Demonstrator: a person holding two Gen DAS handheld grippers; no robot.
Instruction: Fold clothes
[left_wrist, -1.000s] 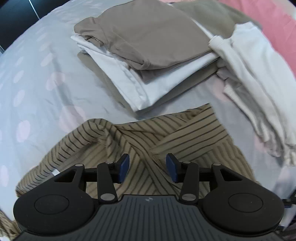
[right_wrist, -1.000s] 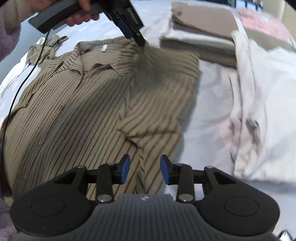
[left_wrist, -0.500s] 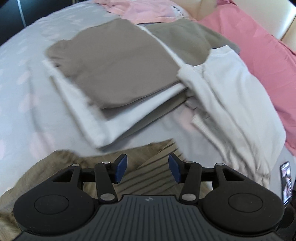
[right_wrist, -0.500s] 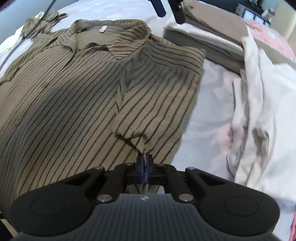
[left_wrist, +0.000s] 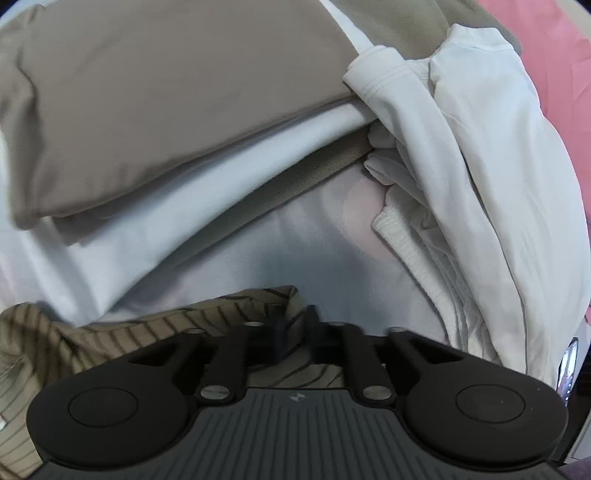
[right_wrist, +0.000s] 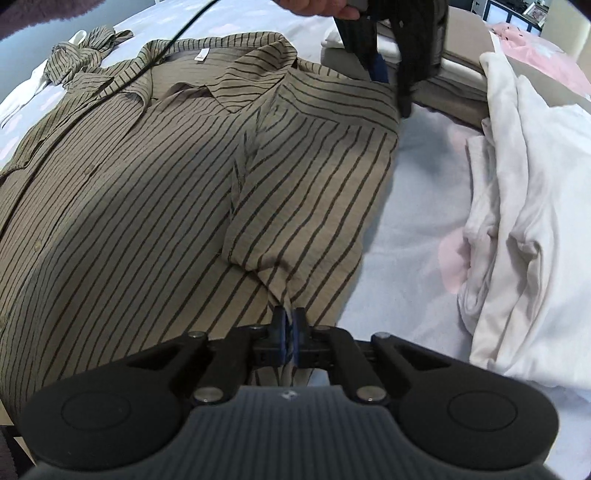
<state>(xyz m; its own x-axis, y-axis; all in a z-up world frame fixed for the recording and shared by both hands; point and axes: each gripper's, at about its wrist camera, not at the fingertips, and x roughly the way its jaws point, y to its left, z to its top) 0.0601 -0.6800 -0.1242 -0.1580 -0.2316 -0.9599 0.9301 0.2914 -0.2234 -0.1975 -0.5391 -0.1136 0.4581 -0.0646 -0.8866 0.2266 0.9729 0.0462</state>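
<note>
While both tools work at one garment on the bed, the parts read as follows.

Striped shirt: olive-tan with dark stripes, spread across the bed, collar at the far end; its right side is folded over onto the front.
Right hand-held gripper: jaws closed tight on a pinch of the folded flap's near edge.
Left hand-held gripper: seen from the right wrist view at the shirt's far right corner; in its own view the fingers stand close together with striped cloth between them, motion-blurred, so whether they clamp the cloth cannot be told.
Folded stack: taupe piece on top, white beneath, darker piece lowest, just beyond the shirt.
White garments: crumpled heap right of the shirt, apart from it.
Bed sheet: pale grey with pink spots, bare between shirt and heap.
Pink cloth: far right, behind the heap.
</note>
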